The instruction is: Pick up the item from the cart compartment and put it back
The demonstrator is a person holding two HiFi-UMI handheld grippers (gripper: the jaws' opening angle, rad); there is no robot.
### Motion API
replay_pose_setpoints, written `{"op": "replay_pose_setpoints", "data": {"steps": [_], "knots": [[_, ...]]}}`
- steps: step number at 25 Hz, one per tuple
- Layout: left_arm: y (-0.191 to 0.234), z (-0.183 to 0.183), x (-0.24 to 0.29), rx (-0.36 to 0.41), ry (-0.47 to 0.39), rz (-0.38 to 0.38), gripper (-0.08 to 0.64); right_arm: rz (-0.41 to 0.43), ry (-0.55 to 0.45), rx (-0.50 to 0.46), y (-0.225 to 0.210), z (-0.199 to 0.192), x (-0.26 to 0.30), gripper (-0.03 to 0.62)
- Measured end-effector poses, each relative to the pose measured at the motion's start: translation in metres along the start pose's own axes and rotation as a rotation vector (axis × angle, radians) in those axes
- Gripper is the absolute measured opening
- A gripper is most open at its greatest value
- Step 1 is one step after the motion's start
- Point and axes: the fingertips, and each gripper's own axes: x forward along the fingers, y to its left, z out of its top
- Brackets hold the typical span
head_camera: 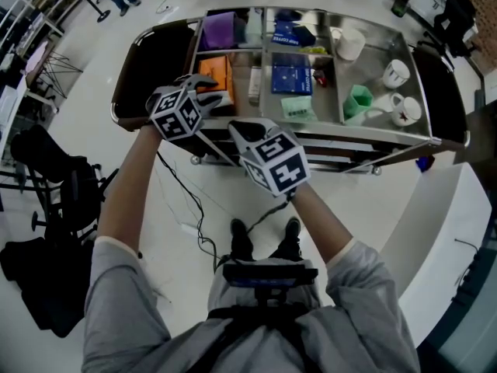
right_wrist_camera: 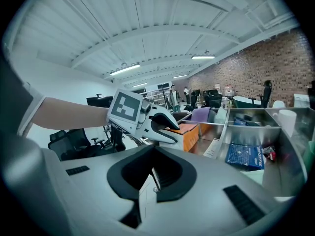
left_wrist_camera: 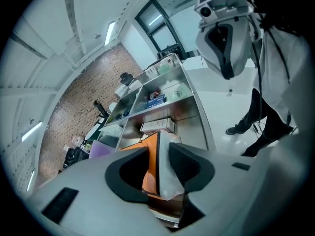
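Grip first: left gripper [left_wrist_camera: 160,149] is clenched on the upright edge of the orange box [left_wrist_camera: 150,165]. One pad is on the orange face, the other presses pale crinkled plastic against its side. The box stands in the compartment directly under my left jaws, at the near-left corner of the cart [head_camera: 326,134]. Whether its base is clear of the compartment floor, I cannot tell from these angles.

Just beyond the left jaws a white carton [left_wrist_camera: 157,127] lies flat on the steel.

Right gripper [right_wrist_camera: 153,168] is closed on nothing, pads together, held on my side of the cart rim, just right of the left one. Ahead of the right jaws a blue packet [right_wrist_camera: 248,156] lies flat in a middle compartment. A purple pack [right_wrist_camera: 202,114] sits beyond the orange box.

Well off to the right of both jaws are white mugs [head_camera: 396,74] and a green cup [head_camera: 357,99].
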Motion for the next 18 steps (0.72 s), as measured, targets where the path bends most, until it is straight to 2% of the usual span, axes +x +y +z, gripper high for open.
{"op": "replay_pose_setpoints", "data": {"steps": [6,11,18], "knots": [[0.002,-0.0027,0.0043,-0.004,0.014,-0.008,0.15,-0.001,0.002,0.003,-0.0035,-0.0012,0.0019,0.009],[0.0026,-0.0063,0.0077,0.015,0.051,0.008,0.212,0.003,0.006,0.006,-0.0043,-0.0025,0.0037,0.009],[0.0039,-0.0015,0.0024,-0.025,0.028,-0.005,0.252,0.004,0.005,0.008,-0.0052,-0.0022,0.0037,0.009]]}}
